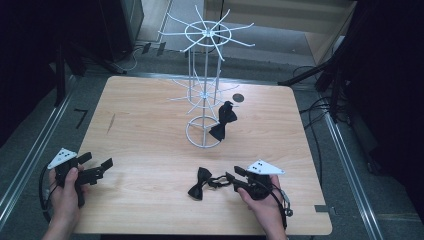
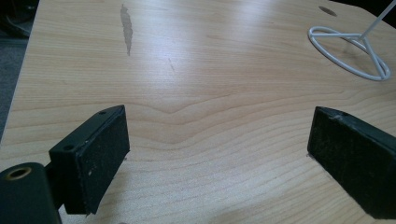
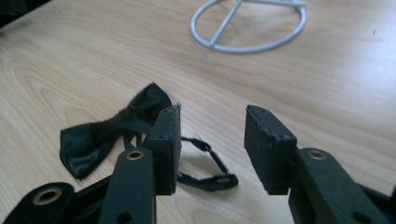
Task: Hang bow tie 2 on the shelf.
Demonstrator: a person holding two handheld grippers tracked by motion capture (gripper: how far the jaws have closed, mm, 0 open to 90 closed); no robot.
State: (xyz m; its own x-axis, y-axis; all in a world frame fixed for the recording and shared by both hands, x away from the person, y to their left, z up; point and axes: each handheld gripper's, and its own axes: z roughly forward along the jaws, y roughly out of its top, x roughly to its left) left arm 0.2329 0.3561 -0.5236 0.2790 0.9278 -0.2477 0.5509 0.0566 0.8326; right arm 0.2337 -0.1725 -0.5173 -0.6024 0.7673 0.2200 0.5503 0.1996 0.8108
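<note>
Black satin catches the light where a bow tie (image 1: 201,183) lies flat on the wooden table (image 1: 145,150), near its front edge and just left of the right gripper (image 1: 231,176). In the right gripper view the bow tie (image 3: 112,128) sits left of the jaws, and its thin strap (image 3: 205,168) loops across the gap between them. The right gripper (image 3: 212,140) has its jaws partly apart; the strap lies low between them, but the pads do not press on it. The person's right hand (image 1: 265,202) holds that gripper level, pointing left toward the tie.

The left gripper (image 1: 97,167) rests near the table's front left corner, held by the left hand (image 1: 65,192), well apart from the tie. In its own view the left gripper (image 2: 219,140) has jaws spread wide over bare wood.

A white wire rack (image 1: 205,75) stands mid-table, with a second bow tie (image 1: 223,121) hanging from a low arm beside its ring base (image 1: 192,140).
</note>
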